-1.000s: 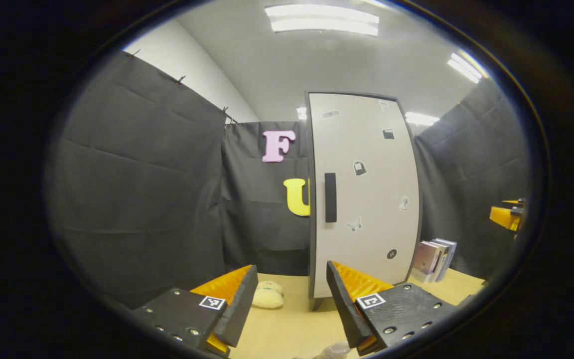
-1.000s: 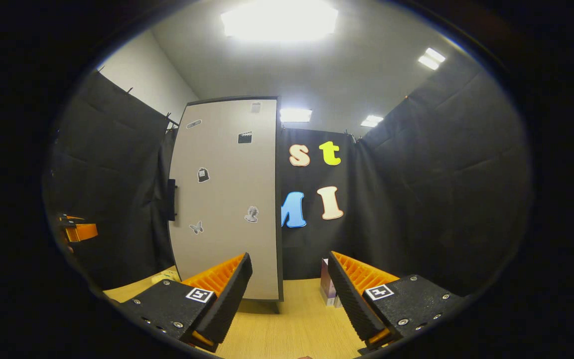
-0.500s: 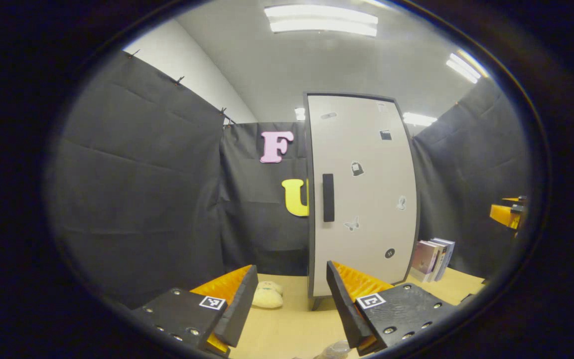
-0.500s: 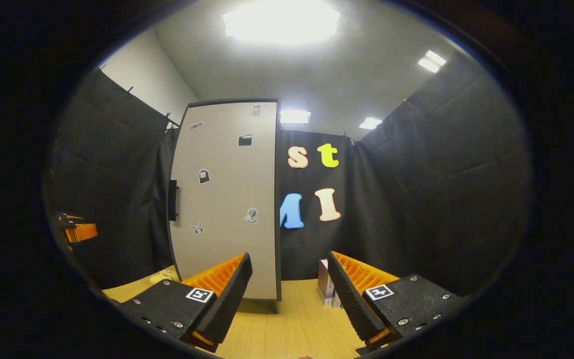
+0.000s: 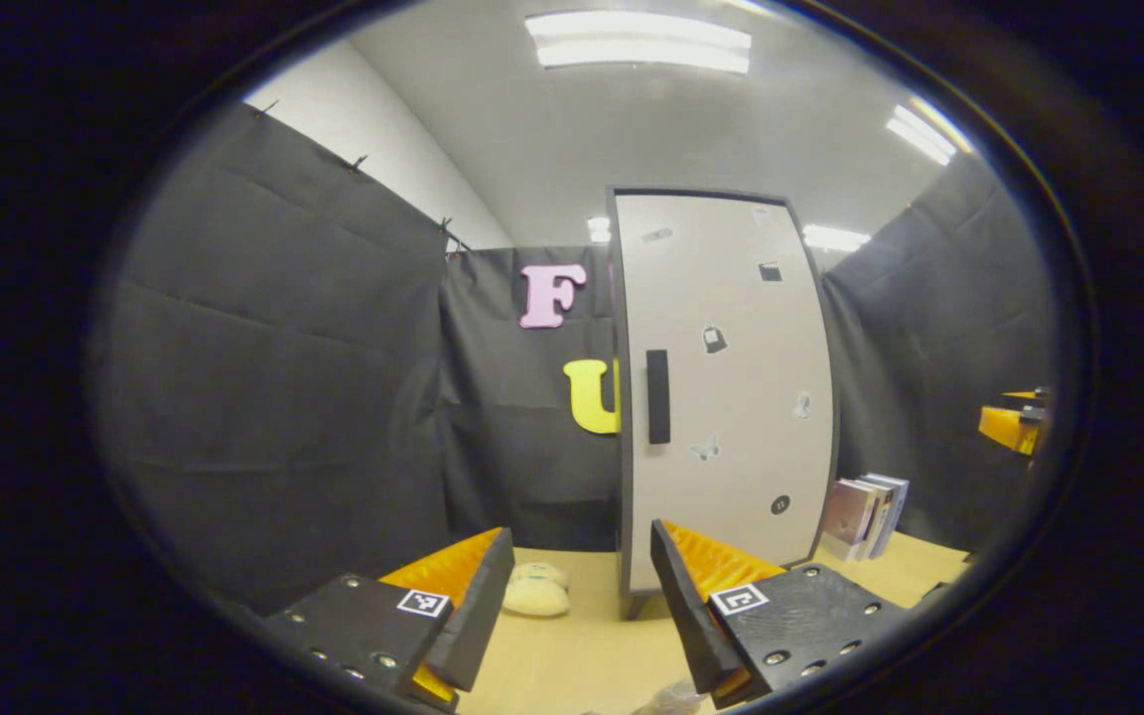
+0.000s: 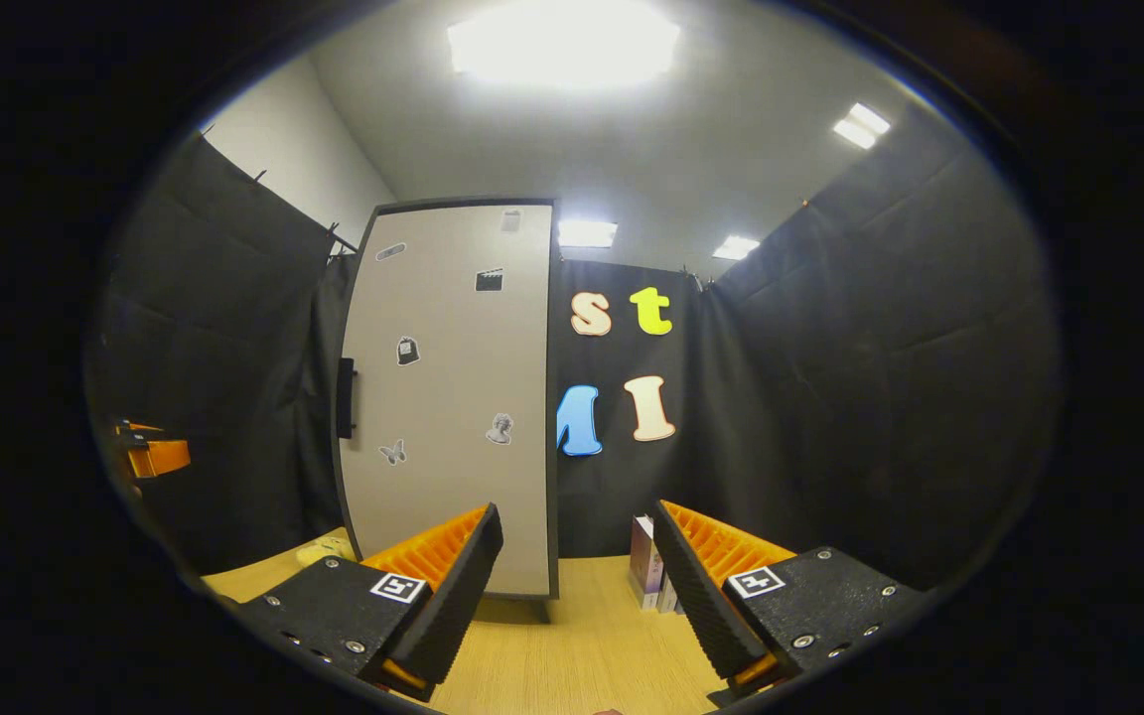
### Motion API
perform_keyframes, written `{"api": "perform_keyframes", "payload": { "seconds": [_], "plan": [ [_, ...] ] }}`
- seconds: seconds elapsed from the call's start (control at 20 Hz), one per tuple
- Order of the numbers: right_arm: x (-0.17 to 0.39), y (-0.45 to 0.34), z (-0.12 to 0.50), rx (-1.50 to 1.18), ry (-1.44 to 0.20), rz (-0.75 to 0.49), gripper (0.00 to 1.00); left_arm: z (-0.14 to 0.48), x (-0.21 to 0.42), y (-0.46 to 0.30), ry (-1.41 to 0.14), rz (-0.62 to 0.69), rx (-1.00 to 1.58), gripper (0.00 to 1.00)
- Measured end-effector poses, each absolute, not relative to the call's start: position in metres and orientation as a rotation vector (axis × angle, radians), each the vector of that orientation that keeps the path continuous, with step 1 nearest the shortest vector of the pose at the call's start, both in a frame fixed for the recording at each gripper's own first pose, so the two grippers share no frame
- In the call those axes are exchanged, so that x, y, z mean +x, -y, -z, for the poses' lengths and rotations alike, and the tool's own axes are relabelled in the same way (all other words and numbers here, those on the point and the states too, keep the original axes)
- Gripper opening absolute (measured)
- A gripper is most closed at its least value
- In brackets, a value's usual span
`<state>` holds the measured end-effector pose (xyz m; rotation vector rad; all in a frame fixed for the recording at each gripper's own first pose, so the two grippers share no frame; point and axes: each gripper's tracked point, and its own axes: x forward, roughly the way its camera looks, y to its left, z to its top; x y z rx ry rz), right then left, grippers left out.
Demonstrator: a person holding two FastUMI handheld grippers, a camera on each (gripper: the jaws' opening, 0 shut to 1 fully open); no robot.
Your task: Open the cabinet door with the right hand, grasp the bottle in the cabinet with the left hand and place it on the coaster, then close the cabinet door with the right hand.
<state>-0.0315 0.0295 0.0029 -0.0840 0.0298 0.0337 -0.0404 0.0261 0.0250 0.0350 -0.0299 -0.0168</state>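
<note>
My right gripper [image 6: 577, 586] and left gripper [image 5: 582, 596], both spread wide and empty, face the closed cabinet door [image 5: 726, 397]; the bottle presumably sits hidden behind it. Missing the slim handle [image 5: 658, 395] could shove the cabinet.

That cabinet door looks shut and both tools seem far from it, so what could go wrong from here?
1. The door's handle is a slim dark bar at the door's far edge from the right tool; its open fingers might slip off.
2. Books stand close beside the cabinet and the door might swing into them.
3. The small cream thing on the table may get bumped by the left tool.
</note>
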Motion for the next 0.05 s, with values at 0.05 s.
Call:
{"api": "perform_keyframes", "payload": {
  "seconds": [0.05],
  "plan": [
    [-0.0307, -0.0299, -0.0030, -0.087, -0.030, -0.034, 0.94, -0.0242, -0.0405, -0.0260, 0.028, 0.020, 0.034, 0.85]
  ]
}}
